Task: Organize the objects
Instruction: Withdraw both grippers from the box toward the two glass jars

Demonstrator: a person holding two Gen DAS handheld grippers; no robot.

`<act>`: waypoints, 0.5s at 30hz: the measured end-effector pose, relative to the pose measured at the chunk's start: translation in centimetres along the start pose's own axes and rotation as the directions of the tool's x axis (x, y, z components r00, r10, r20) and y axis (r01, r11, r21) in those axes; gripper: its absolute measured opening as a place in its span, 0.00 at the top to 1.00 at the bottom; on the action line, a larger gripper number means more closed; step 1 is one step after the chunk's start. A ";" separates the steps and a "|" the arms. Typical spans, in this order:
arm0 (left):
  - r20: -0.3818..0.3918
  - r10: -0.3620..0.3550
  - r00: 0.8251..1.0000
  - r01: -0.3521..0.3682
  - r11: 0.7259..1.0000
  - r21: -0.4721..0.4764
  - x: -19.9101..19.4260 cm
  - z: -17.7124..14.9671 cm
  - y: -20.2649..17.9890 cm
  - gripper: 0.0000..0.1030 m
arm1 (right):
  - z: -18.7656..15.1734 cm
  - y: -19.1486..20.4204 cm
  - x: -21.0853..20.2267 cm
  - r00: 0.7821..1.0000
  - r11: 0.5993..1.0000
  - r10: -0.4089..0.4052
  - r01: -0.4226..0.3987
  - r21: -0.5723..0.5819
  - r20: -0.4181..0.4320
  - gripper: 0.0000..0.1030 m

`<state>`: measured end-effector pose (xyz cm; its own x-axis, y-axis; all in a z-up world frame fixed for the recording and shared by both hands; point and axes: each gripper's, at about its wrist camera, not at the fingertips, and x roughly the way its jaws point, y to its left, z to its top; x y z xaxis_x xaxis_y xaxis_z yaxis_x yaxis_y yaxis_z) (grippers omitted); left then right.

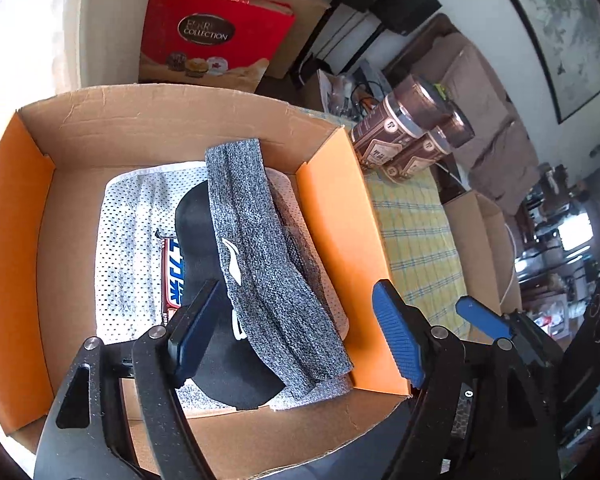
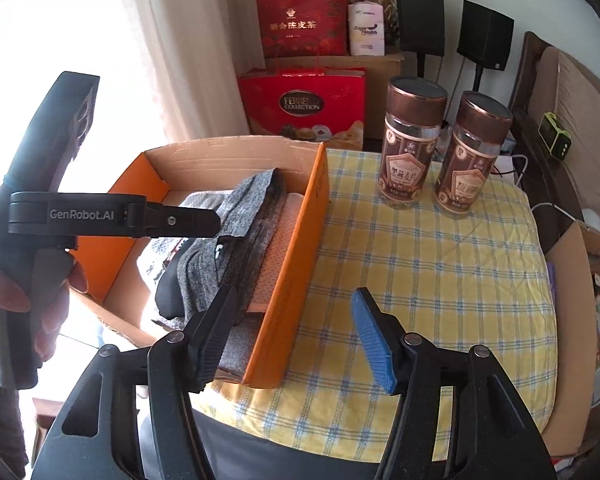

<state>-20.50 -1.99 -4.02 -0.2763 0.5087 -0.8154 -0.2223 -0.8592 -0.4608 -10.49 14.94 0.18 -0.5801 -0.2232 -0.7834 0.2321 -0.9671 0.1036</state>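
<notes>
An orange cardboard box (image 1: 332, 216) sits on the table and holds folded textiles. A grey knit headband (image 1: 268, 256) with a white logo lies on top, over a black fabric piece (image 1: 228, 372), a white mesh cloth (image 1: 132, 240) and a snack bar wrapper (image 1: 174, 276). My left gripper (image 1: 296, 334) hovers open just above the headband, touching nothing. My right gripper (image 2: 294, 342) is open and empty over the orange box's (image 2: 300, 248) near right wall. The headband (image 2: 240, 204) shows there under the left gripper (image 2: 208, 222), which a hand (image 2: 4, 292) holds.
Two glass jars (image 2: 412, 148) (image 2: 472, 156) with brown lids stand on the yellow checked tablecloth (image 2: 420, 280) right of the box. Red gift bags (image 2: 300, 104) and cartons stand behind the table. An open cardboard box (image 2: 580, 264) sits at the table's right edge.
</notes>
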 end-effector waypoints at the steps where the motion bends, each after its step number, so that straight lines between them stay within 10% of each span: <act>1: 0.002 0.006 1.000 -0.006 1.000 0.009 0.0 0.0 -0.4 0.28 | 0.0 -0.4 -0.1 1.000 1.000 -0.008 0.008 0.004 0.001 0.35; 8: 0.048 0.079 0.996 -0.082 0.994 0.069 -0.2 -0.3 -2.8 0.26 | -0.1 -3.4 -0.8 0.998 0.998 -0.051 0.050 0.046 0.029 0.22; 11: 0.071 0.076 0.995 -0.081 0.994 0.074 -0.3 -0.3 -3.7 0.03 | 0.2 -4.7 -0.9 0.996 0.995 -0.083 0.081 0.061 0.033 0.20; 15: 0.068 0.059 0.996 -0.065 0.994 0.090 0.0 -0.3 -5.0 0.02 | 0.6 -6.5 -1.3 0.992 0.990 -0.116 0.112 0.082 0.045 0.14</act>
<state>-19.09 2.29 -1.76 -0.3518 0.4594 -0.8156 -0.2873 -0.8822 -0.3730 -11.68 21.41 0.92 -0.6374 -0.1147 -0.7619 0.1009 -0.9928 0.0650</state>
